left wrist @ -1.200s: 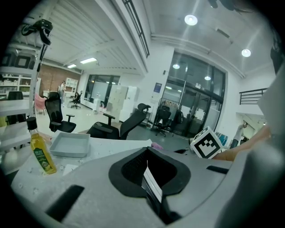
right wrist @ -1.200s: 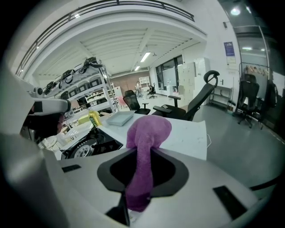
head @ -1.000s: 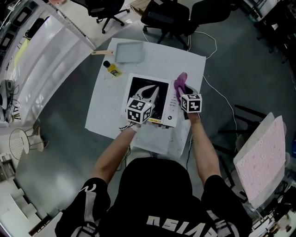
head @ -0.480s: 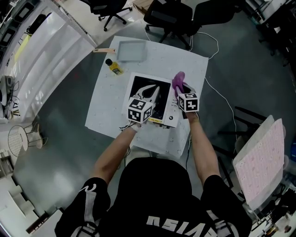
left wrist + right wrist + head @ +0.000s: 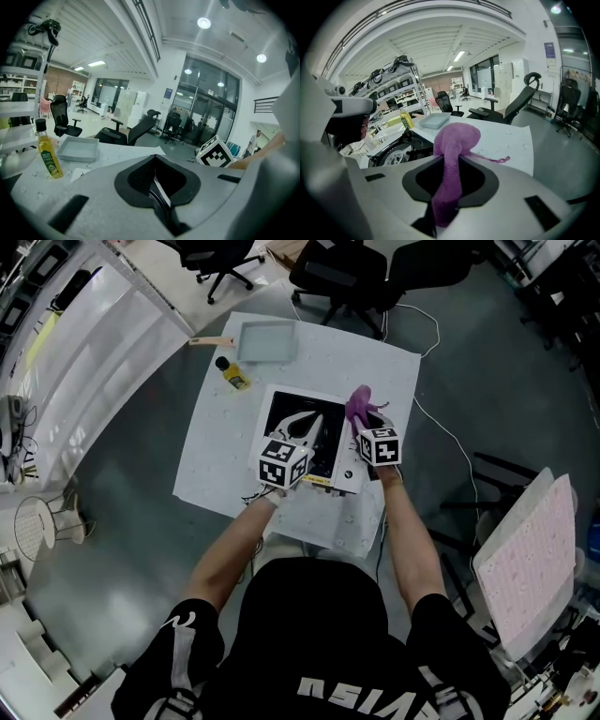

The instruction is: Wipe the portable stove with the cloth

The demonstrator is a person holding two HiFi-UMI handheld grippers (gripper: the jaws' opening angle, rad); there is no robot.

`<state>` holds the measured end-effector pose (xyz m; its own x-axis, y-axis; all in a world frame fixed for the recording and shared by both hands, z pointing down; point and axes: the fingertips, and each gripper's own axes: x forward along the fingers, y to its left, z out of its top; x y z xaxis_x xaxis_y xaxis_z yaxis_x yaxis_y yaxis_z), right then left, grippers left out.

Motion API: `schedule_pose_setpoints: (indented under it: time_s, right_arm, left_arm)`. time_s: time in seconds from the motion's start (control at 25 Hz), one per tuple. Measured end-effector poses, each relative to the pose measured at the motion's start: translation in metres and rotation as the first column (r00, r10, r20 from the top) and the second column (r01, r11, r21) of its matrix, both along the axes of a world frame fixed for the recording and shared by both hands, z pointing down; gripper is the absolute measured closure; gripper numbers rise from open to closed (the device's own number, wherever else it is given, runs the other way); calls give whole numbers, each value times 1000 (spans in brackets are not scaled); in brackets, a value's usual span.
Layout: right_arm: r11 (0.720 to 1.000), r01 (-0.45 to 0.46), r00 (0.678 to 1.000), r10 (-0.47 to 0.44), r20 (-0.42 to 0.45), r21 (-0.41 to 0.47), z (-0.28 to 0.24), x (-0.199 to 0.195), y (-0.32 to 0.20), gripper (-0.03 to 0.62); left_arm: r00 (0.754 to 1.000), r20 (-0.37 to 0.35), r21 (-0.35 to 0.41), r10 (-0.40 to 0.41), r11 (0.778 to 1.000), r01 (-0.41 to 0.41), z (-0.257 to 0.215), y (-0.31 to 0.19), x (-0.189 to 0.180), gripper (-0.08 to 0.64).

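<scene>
A grey-floored workroom with office chairs surrounded the white-covered bench [image 5: 394,371]. The portable stove [image 5: 292,411] sat near the middle of the bench, with a grey tray [image 5: 265,341] at its 11 o'clock and a yellow bottle [image 5: 229,374] at its 10 o'clock. The left hand-held gripper [image 5: 307,424] reached over the stove's black top with its jaws clenched together. The right hand-held gripper [image 5: 365,424] was grasping the purple cloth [image 5: 361,405], which bunched at the stove's 2 o'clock corner.
</scene>
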<state>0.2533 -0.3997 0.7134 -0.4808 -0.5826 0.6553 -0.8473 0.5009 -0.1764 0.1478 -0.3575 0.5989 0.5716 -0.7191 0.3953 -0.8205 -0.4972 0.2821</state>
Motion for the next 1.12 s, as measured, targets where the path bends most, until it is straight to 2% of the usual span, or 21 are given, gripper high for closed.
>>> schedule_pose_setpoints:
  time_s: [1.12]
  right_arm:
    - [993, -116, 993, 116, 1, -18, 1, -5, 133, 515]
  left_arm:
    - [991, -25, 2, 132, 991, -131, -6, 95, -15, 551]
